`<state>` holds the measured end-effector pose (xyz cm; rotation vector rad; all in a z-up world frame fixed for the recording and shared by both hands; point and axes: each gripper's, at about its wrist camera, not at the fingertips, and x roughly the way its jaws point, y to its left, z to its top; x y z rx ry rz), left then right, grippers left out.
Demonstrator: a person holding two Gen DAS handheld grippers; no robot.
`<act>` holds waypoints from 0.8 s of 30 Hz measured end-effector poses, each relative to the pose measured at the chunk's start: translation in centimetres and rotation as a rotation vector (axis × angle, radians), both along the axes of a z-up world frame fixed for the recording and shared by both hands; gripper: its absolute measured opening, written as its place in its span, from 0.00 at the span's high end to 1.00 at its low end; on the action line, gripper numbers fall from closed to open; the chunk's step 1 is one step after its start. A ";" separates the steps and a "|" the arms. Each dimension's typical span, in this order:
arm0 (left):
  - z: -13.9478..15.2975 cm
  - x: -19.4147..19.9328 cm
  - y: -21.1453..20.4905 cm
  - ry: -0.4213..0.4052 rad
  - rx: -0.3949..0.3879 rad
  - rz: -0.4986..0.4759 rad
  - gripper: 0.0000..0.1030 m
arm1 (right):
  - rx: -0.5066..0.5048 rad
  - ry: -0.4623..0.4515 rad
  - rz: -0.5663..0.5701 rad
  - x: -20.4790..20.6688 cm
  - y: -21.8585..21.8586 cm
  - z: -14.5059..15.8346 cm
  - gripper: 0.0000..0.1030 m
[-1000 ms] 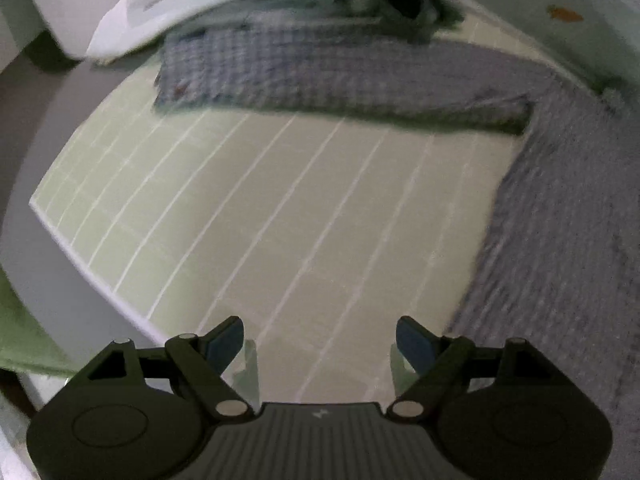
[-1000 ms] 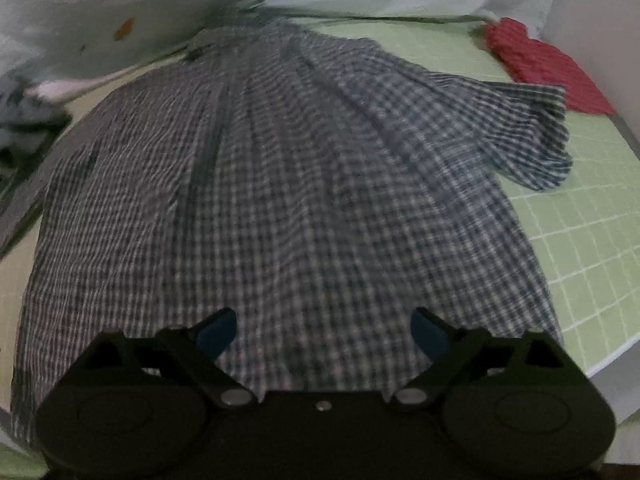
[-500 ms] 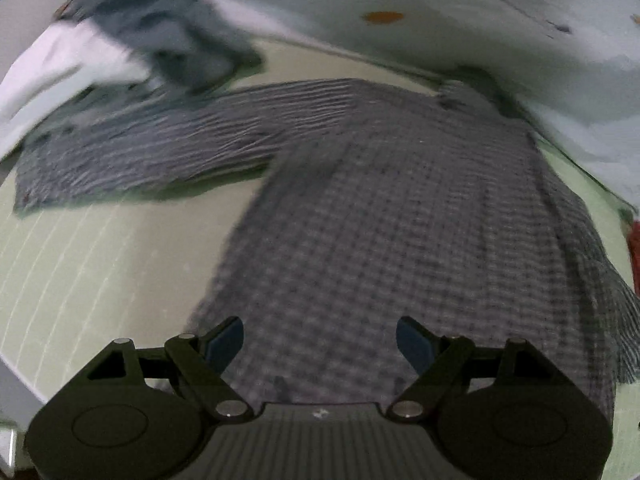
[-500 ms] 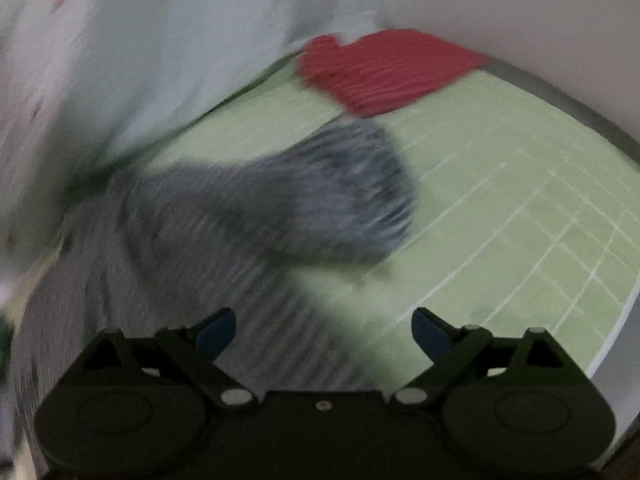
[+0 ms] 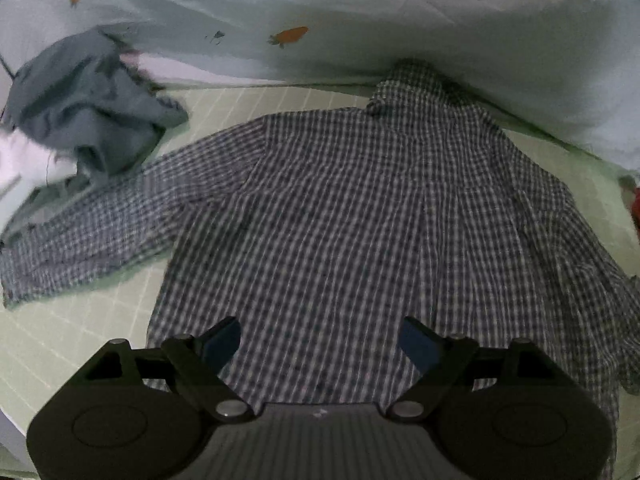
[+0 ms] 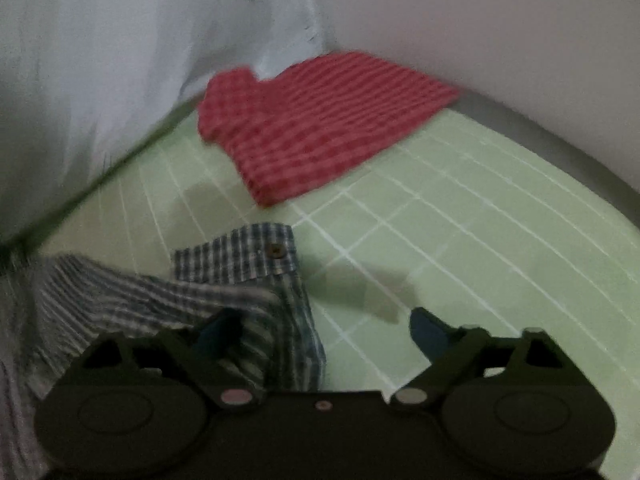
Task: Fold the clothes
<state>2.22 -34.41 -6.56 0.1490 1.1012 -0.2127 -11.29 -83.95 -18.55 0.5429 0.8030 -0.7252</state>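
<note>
A dark checked long-sleeved shirt (image 5: 352,216) lies spread flat on the green grid mat (image 5: 72,340), collar at the far side, one sleeve stretched out to the left. My left gripper (image 5: 320,340) is open and empty, hovering above the shirt's lower hem. In the right wrist view the shirt's other sleeve cuff (image 6: 248,264), with a brown button, lies on the mat (image 6: 460,240). My right gripper (image 6: 324,332) is open and empty just above that cuff; its left finger is over the fabric.
A folded red checked garment (image 6: 316,128) lies at the mat's far right corner. A crumpled grey-blue garment (image 5: 88,104) and white cloth (image 5: 24,160) sit at the far left. A pale printed sheet (image 5: 360,20) hangs behind the mat.
My left gripper swung right, from bare mat to over the shirt's hem. My right gripper swung right, from over the shirt's body to its right sleeve cuff. Both stayed open.
</note>
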 end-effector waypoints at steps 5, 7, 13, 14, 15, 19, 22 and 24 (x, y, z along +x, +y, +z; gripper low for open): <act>0.1 0.1 -1.2 0.014 0.021 -0.010 0.16 | 0.030 -0.064 -0.006 0.9 -2.0 -0.6 0.18; 0.1 0.2 -1.7 0.020 0.029 -0.014 0.16 | 0.065 -0.117 -0.049 0.6 -3.2 -0.6 0.18; 0.2 0.4 -3.2 0.036 0.054 -0.025 0.16 | 0.049 -0.108 -0.015 1.3 -4.1 -0.9 0.22; 0.2 0.4 -3.5 0.039 0.058 -0.027 0.16 | 0.039 -0.100 0.018 1.6 -3.7 -0.9 0.26; 0.3 0.3 -3.7 0.038 0.062 -0.034 0.16 | 0.029 -0.092 0.049 1.9 -3.2 -0.9 0.28; 0.4 -0.3 -4.6 0.025 0.070 -0.074 0.16 | -0.015 -0.065 0.138 2.7 -1.3 -0.9 0.40; 0.5 -0.5 -4.8 0.016 0.074 -0.092 0.16 | -0.058 -0.038 0.192 3.3 -0.1 -0.9 0.61; 0.7 -0.6 -4.7 0.008 0.070 -0.096 0.16 | -0.088 -0.021 0.223 3.5 0.6 -0.8 0.78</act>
